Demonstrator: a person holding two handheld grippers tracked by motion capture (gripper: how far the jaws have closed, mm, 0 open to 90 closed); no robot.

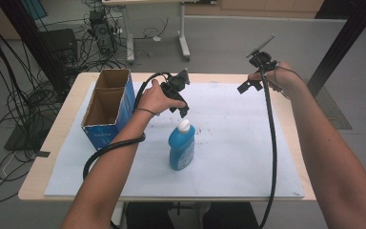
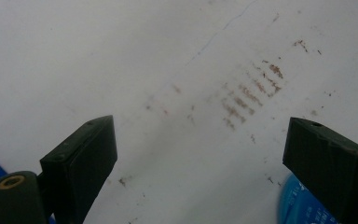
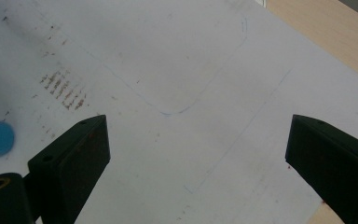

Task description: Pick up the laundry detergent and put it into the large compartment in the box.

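One blue plastic bottle [image 1: 181, 148] with a white cap stands upright near the middle of the white paper sheet [image 1: 238, 157] that covers the wooden table [image 1: 66, 119], and one blue cardboard box [image 1: 108, 107], open-topped with two compartments, sits well to its left, its white lettering too small to read. The left gripper [image 1: 183, 108] hovers just above the bottle's cap, jaws spread wide with nothing between them. Over at the far right of the sheet, the right gripper [image 1: 248, 86] hangs in the air, jaws wide too and holding nothing, above faint blue pen lines and brown smudges.

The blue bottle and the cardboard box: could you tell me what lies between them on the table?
In the high view, the person's left forearm crosses above the bare white sheet between blue bottle and cardboard box.
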